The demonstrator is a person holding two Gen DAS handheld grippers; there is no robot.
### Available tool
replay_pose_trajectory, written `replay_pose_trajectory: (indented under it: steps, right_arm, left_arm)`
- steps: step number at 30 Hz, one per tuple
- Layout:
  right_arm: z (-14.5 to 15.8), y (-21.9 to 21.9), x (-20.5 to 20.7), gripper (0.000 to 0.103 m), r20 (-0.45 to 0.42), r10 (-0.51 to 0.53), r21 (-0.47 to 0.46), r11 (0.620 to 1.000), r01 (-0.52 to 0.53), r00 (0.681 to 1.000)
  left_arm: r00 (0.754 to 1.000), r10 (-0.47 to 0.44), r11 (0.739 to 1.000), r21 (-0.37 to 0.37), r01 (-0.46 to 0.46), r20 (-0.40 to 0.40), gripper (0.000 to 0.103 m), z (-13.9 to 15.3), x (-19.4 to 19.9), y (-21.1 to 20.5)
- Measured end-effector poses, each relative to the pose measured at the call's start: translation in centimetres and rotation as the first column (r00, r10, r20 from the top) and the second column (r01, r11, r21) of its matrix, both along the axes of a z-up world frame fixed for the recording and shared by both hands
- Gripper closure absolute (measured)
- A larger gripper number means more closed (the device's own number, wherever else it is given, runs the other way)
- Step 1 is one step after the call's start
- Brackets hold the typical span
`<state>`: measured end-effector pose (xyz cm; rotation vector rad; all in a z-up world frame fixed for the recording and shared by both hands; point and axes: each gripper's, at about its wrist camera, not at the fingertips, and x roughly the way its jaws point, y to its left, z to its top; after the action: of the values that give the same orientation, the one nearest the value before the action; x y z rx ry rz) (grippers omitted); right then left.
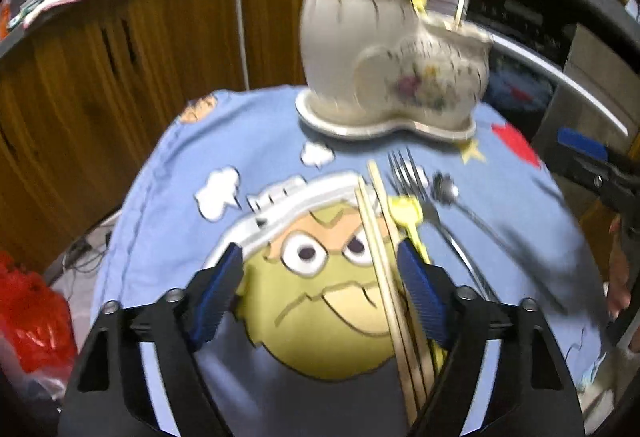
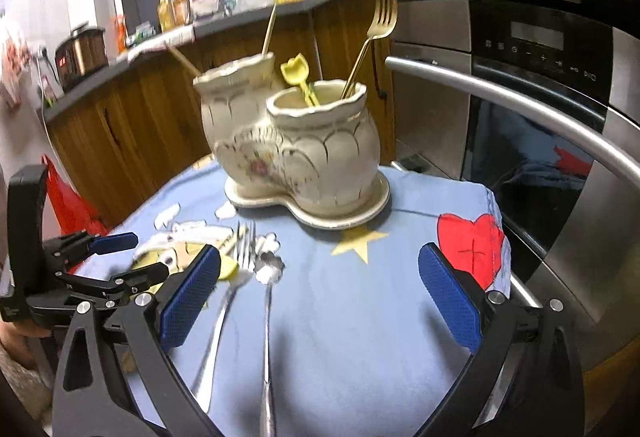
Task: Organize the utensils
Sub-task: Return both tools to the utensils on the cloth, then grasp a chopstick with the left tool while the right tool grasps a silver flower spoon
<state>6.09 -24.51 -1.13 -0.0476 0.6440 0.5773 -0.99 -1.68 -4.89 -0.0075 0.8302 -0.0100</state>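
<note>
A cream ceramic two-pot utensil holder point(image 1: 384, 69) point(image 2: 296, 145) stands at the far side of a blue cartoon cloth point(image 1: 240, 165). It holds a gold fork point(image 2: 376, 37), a yellow spoon point(image 2: 298, 77) and wooden chopsticks point(image 2: 269, 27). On the cloth lie wooden chopsticks point(image 1: 384, 257), a yellow spoon point(image 1: 408, 213), a silver fork point(image 1: 416, 185) point(image 2: 240, 261) and a silver spoon point(image 1: 452, 193) point(image 2: 269, 301). My left gripper point(image 1: 320, 293) is open above the cloth, its right pad beside the chopsticks. My right gripper point(image 2: 318, 297) is open and empty over the silver spoon's handle.
The small table stands before wooden cabinets point(image 1: 120, 85) under a cluttered grey counter point(image 2: 224, 21). A steel oven point(image 2: 540, 109) with a long bar handle is at the right. A red plastic bag point(image 1: 28, 317) sits on the floor at the left.
</note>
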Motion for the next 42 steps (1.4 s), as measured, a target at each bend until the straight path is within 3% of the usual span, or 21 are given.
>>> replay_pose_trajectory:
  steps: [3, 9, 13, 19, 21, 24, 30, 34, 37, 39, 42]
  right_arm:
    - [-0.6, 0.4, 0.1, 0.005, -0.019, 0.012, -0.036, 0.999, -0.013, 1.000]
    - [-1.0, 0.6, 0.1, 0.008, -0.042, 0.022, -0.062, 0.998, -0.024, 0.999]
    - [-1.6, 1.2, -0.1, 0.015, -0.060, 0.051, -0.099, 0.993, -0.057, 0.997]
    - [-2.4, 2.2, -0.4, 0.044, -0.097, 0.085, -0.146, 0.984, -0.099, 0.992]
    - [-2.7, 2.4, -0.3, 0.060, -0.119, 0.100, -0.149, 0.982, -0.117, 0.988]
    - [-3.3, 3.0, -0.5, 0.070, -0.152, 0.132, -0.151, 0.976, -0.155, 0.979]
    - [-4.3, 4.1, -1.1, 0.075, -0.185, 0.178, -0.174, 0.962, -0.210, 0.967]
    - [-4.6, 4.8, -0.9, 0.079, -0.180, 0.178, -0.193, 0.958, -0.213, 0.967]
    - [-4.6, 5.4, -0.9, 0.081, -0.175, 0.180, -0.207, 0.954, -0.215, 0.968]
    - [-4.7, 5.7, -1.0, 0.093, -0.175, 0.193, -0.214, 0.950, -0.229, 0.965]
    - [-4.6, 6.1, -1.5, 0.099, -0.159, 0.201, -0.238, 0.942, -0.235, 0.967]
  left_arm:
    - [0.998, -0.031, 0.999, 0.013, 0.032, -0.045, 0.051, -0.4, 0.0, -0.7]
    - [0.995, -0.064, 0.996, 0.061, 0.068, -0.072, 0.076, -0.1, 0.0, -2.0]
    - [0.993, -0.075, 0.996, 0.049, 0.080, -0.096, 0.077, -0.1, 0.4, -2.4]
    - [0.990, -0.075, 0.995, 0.056, 0.083, -0.123, 0.077, -0.1, 0.3, -2.5]
    - [0.989, -0.075, 0.995, 0.057, 0.083, -0.126, 0.077, -0.2, 0.3, -2.5]
    - [0.989, -0.070, 0.995, 0.062, 0.079, -0.133, 0.077, -0.5, 0.7, -2.8]
    - [0.989, -0.072, 0.995, 0.056, 0.080, -0.130, 0.078, -0.6, 0.8, -2.5]
    - [0.988, -0.078, 0.997, 0.012, 0.080, -0.133, 0.081, -0.6, 0.6, -2.0]
    - [0.990, -0.078, 0.996, 0.029, 0.082, -0.119, 0.082, -0.7, 0.9, -2.2]
    - [0.991, -0.077, 0.996, 0.038, 0.082, -0.112, 0.084, -0.7, 1.0, -2.2]
    - [0.993, -0.069, 0.995, 0.064, 0.075, -0.099, 0.096, -0.8, 1.0, -2.1]
